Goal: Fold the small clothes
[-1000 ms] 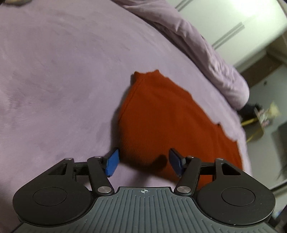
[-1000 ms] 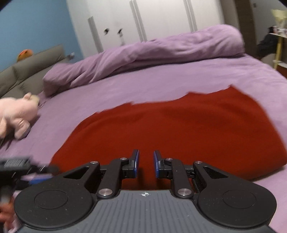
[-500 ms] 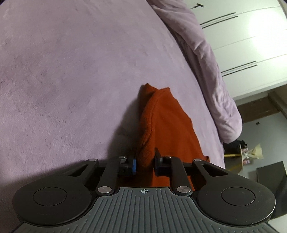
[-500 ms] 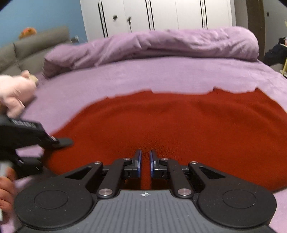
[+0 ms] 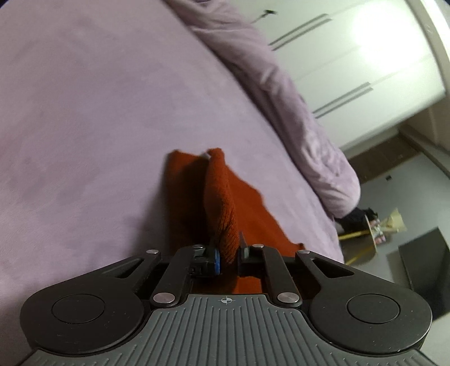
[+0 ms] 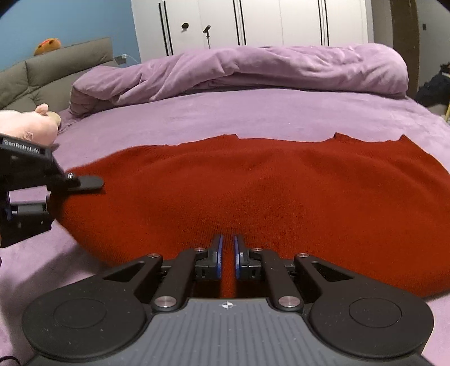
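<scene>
A red knit garment (image 6: pixel 253 191) lies spread on the purple bed (image 6: pixel 253 118). My left gripper (image 5: pixel 228 257) is shut on the garment's edge (image 5: pixel 222 202), which rises as a raised fold between the pads. It also shows at the left of the right wrist view (image 6: pixel 33 191), at the garment's left edge. My right gripper (image 6: pixel 227 257) is shut on the garment's near edge, with red cloth pinched between its blue pads (image 6: pixel 218 253).
A rolled purple duvet (image 6: pixel 253 70) lies along the far side of the bed. A pink plush toy (image 6: pixel 31 124) sits at the far left by a grey headboard (image 6: pixel 56 67). White wardrobes (image 6: pixel 253 22) stand behind. Floor clutter (image 5: pixel 377 228) lies beyond the bed's end.
My left gripper went from open beside the garment to shut on its edge and lifted it into a fold. My right gripper closed tighter on the near edge.
</scene>
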A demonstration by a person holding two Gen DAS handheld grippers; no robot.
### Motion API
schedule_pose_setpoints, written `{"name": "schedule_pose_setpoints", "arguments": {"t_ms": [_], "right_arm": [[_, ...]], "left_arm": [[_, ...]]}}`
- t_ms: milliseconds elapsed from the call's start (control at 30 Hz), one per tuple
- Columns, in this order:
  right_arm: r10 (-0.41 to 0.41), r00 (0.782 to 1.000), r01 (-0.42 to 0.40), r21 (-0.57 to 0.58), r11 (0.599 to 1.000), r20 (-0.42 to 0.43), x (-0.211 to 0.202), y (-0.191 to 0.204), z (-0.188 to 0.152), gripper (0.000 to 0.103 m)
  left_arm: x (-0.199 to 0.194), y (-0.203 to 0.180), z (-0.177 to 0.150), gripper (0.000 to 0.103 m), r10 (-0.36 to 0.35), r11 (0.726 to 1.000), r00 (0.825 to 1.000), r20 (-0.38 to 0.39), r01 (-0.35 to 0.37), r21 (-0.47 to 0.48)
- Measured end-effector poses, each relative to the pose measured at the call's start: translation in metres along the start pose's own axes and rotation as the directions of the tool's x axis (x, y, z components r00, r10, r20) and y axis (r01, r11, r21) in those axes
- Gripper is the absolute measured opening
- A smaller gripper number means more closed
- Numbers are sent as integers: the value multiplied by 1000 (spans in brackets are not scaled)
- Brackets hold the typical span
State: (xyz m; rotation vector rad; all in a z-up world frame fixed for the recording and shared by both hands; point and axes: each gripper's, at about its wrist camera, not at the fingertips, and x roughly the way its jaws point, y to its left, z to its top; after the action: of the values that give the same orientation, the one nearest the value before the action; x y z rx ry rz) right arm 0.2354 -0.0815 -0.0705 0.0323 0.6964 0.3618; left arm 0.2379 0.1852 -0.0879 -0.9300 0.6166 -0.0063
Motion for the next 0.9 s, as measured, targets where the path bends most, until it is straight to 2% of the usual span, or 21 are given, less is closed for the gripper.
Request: {"name": "schedule_pose_setpoints", "arguments": {"t_ms": [133,300,367,433,467,600,667,767,833,900], "right_arm": [[28,1000,-27,40,999,-7,-1,-8,1,8],[36,999,-35,25,999,-11,-1,-9,0,8],[43,999,-43,28,999,-11,-1,-11,0,8],[50,999,-50,33,998,-11,0,-12,0,8],[53,999,-53,33,998,-12,0,-13,0,8],[57,998,-56,44,997,-18,-2,-14,1,8],[51,999,-50,48,998,-12,-4,-13,3,8],[38,999,-39,52,998,16,-8,-9,6,8],[33,999,-35,48,998,42,-10,-5,8,8],[27,998,-29,34,999,57,-10,-1,10,8]], "left_arm": [[6,-14,-4,11,-6,999,1000,-10,7,51],[4,14,1,14,62,997,998,-30,-63,-40],[-1,27,0,20,86,995,996,-33,-88,-53],[-6,36,-5,38,110,993,993,-52,-112,-37],[-9,41,-9,42,107,993,992,-70,-110,-34],[-15,55,-26,50,17,996,992,-123,-28,-88],[-9,59,-29,50,-26,990,991,-130,8,-144],[8,64,-25,44,-71,966,991,-113,41,-254],[20,68,-21,29,-80,939,992,-98,42,-341],[28,72,-19,27,-94,918,992,-81,55,-393]]}}
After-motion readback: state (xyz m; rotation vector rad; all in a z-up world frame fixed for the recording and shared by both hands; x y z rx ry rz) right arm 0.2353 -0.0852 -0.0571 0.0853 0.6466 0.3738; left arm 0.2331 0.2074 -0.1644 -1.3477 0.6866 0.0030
